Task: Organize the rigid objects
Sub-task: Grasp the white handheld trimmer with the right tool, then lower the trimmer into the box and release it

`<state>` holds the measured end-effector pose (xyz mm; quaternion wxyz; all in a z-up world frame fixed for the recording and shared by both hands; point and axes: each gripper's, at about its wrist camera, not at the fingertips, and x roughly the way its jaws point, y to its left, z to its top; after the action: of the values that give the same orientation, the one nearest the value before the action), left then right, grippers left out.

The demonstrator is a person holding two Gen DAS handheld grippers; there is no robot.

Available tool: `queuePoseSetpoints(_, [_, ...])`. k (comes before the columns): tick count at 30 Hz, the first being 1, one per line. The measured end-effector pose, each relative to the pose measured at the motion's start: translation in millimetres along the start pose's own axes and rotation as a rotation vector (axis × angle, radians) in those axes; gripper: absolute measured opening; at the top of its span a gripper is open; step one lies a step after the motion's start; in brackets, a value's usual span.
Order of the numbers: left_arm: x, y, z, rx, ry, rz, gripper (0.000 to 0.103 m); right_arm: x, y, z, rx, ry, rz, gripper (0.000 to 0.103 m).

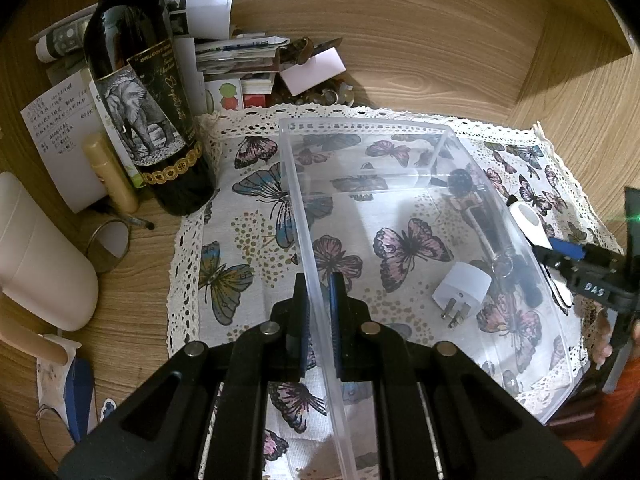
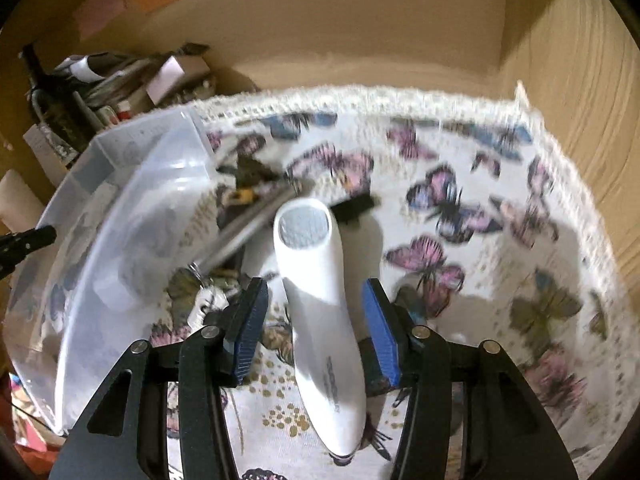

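Here we have the left tool [image 1: 318, 320] clamped on the near wall of the clear plastic bin [image 1: 362, 124], one pad outside and one inside, steadying it on the butterfly cloth [image 1: 240, 232] that covers the worktop. Inside the bin, ahead and to the right of that tool, lies a white plug adapter [image 1: 460, 286]. Just past the bin's far wall we see a dark pen-like thing and some keys, though the plastic blurs them.

Our right tool [image 2: 316, 332] is spread wide, with the white handheld device [image 2: 320, 304] lying between its blue pads [image 2: 248, 328], neither pad touching it yet. The device points straight ahead of the tool, its grey round face at the far end, and the bin sits to the tool's left. Beyond the device, a metal rod and a small black piece lie close against it.

Our worry is the grip. The device's body is smooth, rounded and tapered, so if we close where it narrows it could squirt forward or twist out. The right wrist view is smeared, which suggests motion; closing while moving could nudge the device into the clutter ahead. Lifting it over the bin wall, we could also knock the rim if the left tool's hold slips.
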<state>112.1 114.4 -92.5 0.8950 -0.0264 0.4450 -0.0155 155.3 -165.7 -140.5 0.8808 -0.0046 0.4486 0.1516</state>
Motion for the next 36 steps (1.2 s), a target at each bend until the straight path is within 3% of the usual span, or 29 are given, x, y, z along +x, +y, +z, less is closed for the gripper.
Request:
queuePoseSetpoints(5, [0.2, -0.3, 0.2, -0.002, -0.001, -0.002, 0.009, 8.9, -1.7, -2.7, 0.004, 0.008, -0.004, 0.044])
queuePoseSetpoints(8, [0.5, -0.5, 0.5, -0.004, 0.0, -0.004, 0.009, 10.8, 1.0, -0.7, -0.012, 0.01, 0.009, 0.031])
queuePoseSetpoints(14, [0.7, -0.5, 0.5, -0.003, -0.001, -0.004, 0.009, 8.8, 5.0, 2.6, -0.03, -0.007, 0.005, 0.03])
queuePoseSetpoints(28, [0.8, -0.3, 0.6, -0.004, -0.001, -0.005, 0.009, -39.0, 26.4, 33.4, -0.087, -0.167, 0.032, 0.03])
queuePoseSetpoints(36, [0.9, 0.0, 0.5, -0.001, 0.0, -0.004, 0.009, -68.4, 59.0, 58.4, -0.161, -0.274, 0.098, 0.03])
